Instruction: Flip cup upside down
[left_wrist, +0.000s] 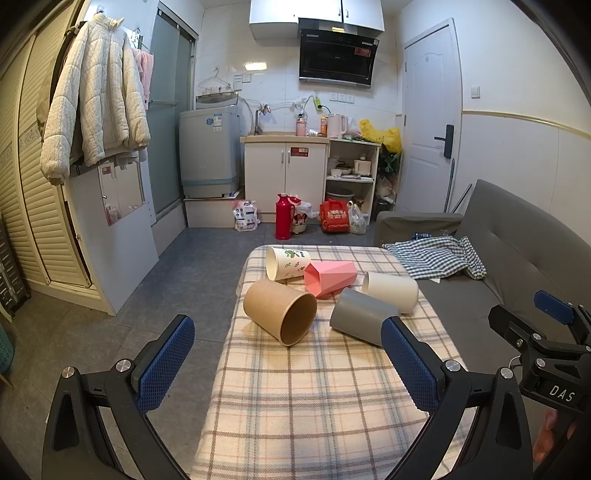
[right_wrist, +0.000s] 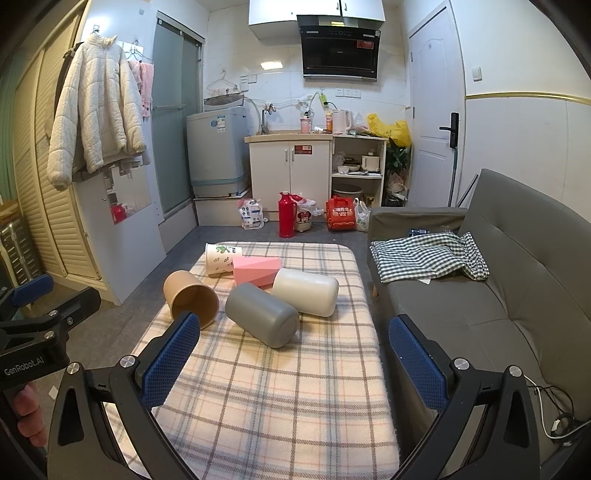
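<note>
Several cups lie on their sides on a plaid-covered table (left_wrist: 314, 406) (right_wrist: 266, 406). A brown cup (left_wrist: 280, 310) (right_wrist: 190, 297) lies nearest, mouth toward me. A grey cup (left_wrist: 360, 315) (right_wrist: 262, 314) lies right of it. A cream cup (left_wrist: 391, 291) (right_wrist: 306, 291), a pink faceted cup (left_wrist: 330, 277) (right_wrist: 256, 271) and a white leaf-print cup (left_wrist: 286, 263) (right_wrist: 221, 258) lie behind. My left gripper (left_wrist: 288, 365) is open and empty, short of the cups. My right gripper (right_wrist: 291, 365) is open and empty, also short of them; it also shows at the right edge of the left wrist view (left_wrist: 554, 321).
A grey sofa (left_wrist: 517, 266) (right_wrist: 517, 280) with a checked cloth (left_wrist: 436, 256) (right_wrist: 424, 254) stands right of the table. Beyond the table's far edge are a red thermos (left_wrist: 284, 216) (right_wrist: 287, 214), bags and white kitchen cabinets (left_wrist: 284, 173). A wardrobe stands at left.
</note>
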